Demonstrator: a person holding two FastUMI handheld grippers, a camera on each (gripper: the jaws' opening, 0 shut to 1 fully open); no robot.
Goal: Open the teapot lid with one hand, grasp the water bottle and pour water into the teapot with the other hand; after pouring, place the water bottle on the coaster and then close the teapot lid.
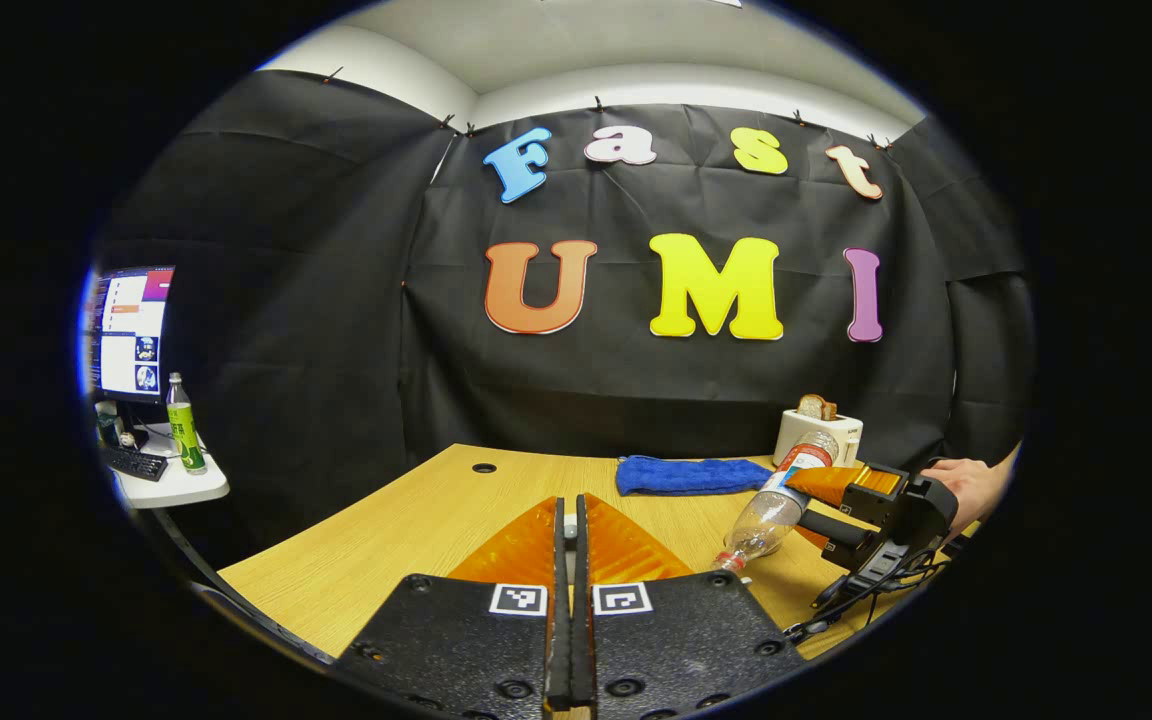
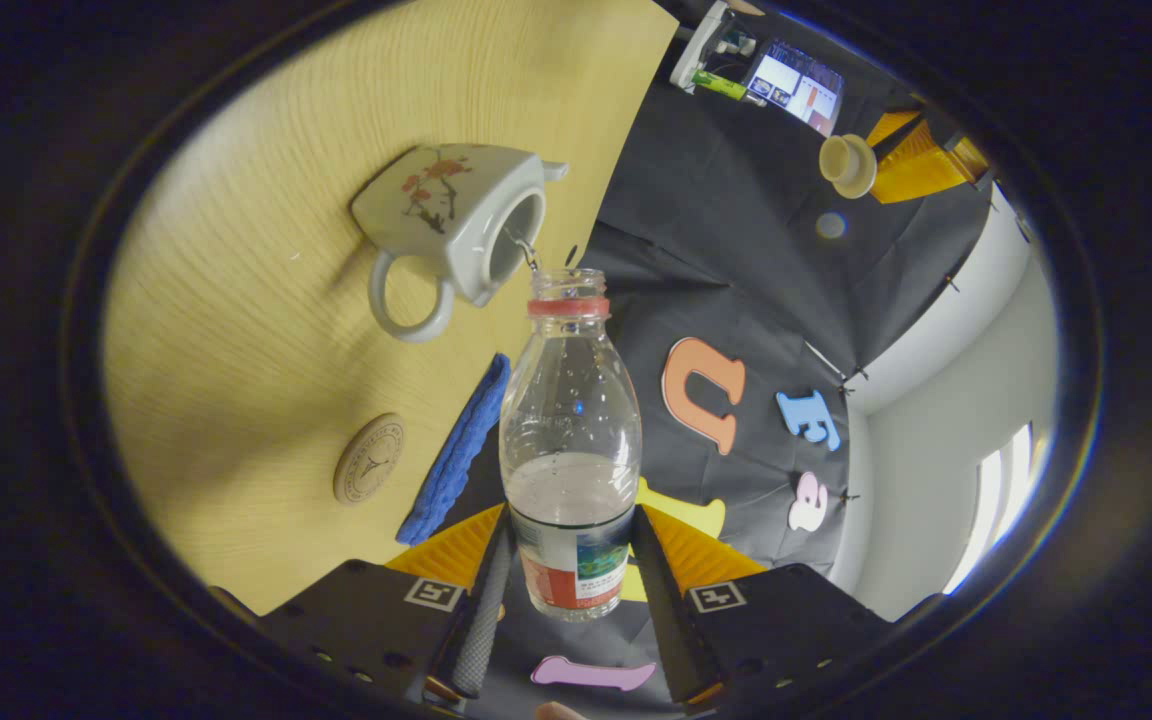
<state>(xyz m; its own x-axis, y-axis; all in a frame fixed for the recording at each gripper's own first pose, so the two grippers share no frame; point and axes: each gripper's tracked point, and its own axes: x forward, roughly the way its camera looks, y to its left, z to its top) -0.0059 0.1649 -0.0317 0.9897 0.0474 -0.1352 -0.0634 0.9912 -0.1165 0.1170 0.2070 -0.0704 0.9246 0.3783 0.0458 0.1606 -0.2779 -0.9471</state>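
Over the teapot point(image 2: 456, 225), in the right gripper view, the right gripper point(image 2: 572, 520) holds the water bottle point(image 2: 571, 430) w/ both fingers pressed on its labelled lower part. Bottle is tipped, open mouth w/ red ring just beside the pot's open top – a thin stream of water runs between them. Bottle looks approx. a third full. Teapot sits on the wooden table point(image 2: 266, 150), lid off. Round coaster point(image 2: 369, 458) lies bare on the table near a folded blue cloth point(image 2: 456, 450), apart from the pot.

Left gripper point(image 1: 568, 505) – in its own view the fingers are closed to a thin slit, raised above the table. In the right gripper view it shows farther off w/ the lid point(image 2: 846, 165) at its fingertips, well clear of the pot.

Left gripper view also shows a hand point(image 1: 971, 485) behind the right gripper, and a toaster point(image 1: 821, 430) w/ bread at the table's back edge.
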